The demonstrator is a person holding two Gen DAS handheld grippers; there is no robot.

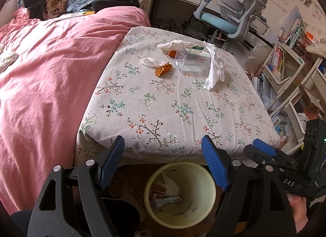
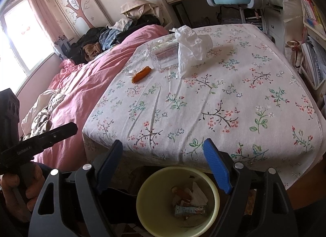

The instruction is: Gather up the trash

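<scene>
Both grippers hang at the near edge of the counter (image 1: 183, 102), which is covered with a flowered cloth, and both point down toward the yellow bin (image 1: 180, 194) on the floor below that edge; the left gripper (image 1: 163, 167) has its jaws wide apart with nothing between them, and the right gripper (image 2: 164, 168) is the same, wide and empty. The bin already holds a tissue and some wrappers. The rest of the trash lies in a cluster near the far edge of the counter: an orange peel (image 1: 163, 69) touching a crumpled tissue (image 1: 150, 61), a second bit of peel (image 1: 172, 53) under another tissue (image 1: 173, 44), a clear plastic cup (image 1: 191, 60) on its side, and a long white tissue (image 1: 215, 68) draped against it. The risk from here is mostly in the reach: the pieces sit close together, so jaws this wide could nudge the cup and send it rolling toward the far edge, or catch the loose cloth with a tissue and drag everything. A thin tissue may also slip free on the way back and miss the bin
</scene>
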